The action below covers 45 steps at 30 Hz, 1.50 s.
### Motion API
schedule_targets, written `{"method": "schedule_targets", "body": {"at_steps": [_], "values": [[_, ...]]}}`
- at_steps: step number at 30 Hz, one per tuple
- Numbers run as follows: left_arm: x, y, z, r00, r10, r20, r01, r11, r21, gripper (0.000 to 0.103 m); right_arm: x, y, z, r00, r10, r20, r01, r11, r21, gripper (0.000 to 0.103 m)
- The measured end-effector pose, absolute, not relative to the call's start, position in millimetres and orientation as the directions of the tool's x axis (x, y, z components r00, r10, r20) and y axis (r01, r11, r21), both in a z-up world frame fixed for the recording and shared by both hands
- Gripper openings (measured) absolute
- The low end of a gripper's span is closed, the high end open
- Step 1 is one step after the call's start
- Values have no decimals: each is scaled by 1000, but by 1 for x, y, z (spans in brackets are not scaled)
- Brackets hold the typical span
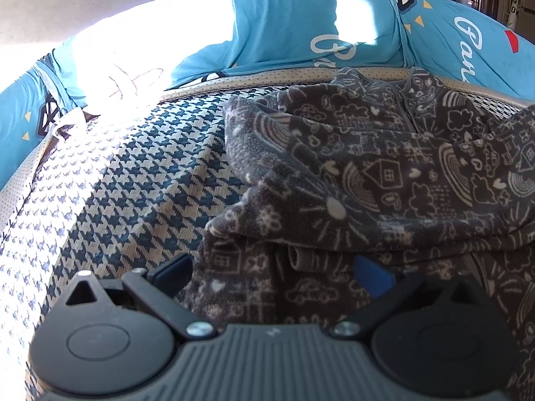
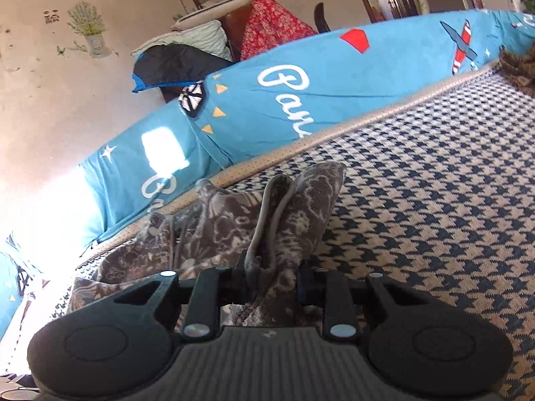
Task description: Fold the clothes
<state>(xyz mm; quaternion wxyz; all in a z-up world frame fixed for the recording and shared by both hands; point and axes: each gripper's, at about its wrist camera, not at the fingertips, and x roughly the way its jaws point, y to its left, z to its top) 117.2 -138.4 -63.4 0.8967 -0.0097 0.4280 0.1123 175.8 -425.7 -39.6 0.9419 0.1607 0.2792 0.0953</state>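
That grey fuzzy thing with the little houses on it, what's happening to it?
A person is folding it with a gripper in each hand. The right gripper is shut on a bunched edge of the grey fleece and holds that part above the houndstooth mat. The left gripper is open, its fingers either side of another part of the fleece. Blue cushions line the back.

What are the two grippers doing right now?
Left gripper: open, fingers apart over the grey fleece garment.
Right gripper: shut on the fleece garment's edge.
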Motion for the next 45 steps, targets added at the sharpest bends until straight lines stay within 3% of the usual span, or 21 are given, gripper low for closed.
{"method": "schedule_targets", "body": {"at_steps": [8, 17, 34, 38, 45], "values": [[108, -111, -50, 638, 268, -722, -299, 950, 88, 103, 151, -356, -7, 841, 368, -397, -291, 926, 241, 24], [94, -76, -45, 633, 326, -702, -368, 925, 98, 103, 146, -278, -3, 809, 465, -359, -434, 885, 167, 24], [81, -26, -44, 594, 372, -713, -468, 881, 69, 103, 141, -170, -59, 751, 495, -438, -597, 791, -130, 24], [82, -22, -45, 585, 386, -713, -490, 869, 68, 103, 138, -160, -68, 721, 503, -477, -628, 765, -144, 31], [80, -16, -38, 594, 397, -700, -515, 856, 49, 103, 136, -179, -46, 646, 596, -477, -687, 726, -22, 46]]}}
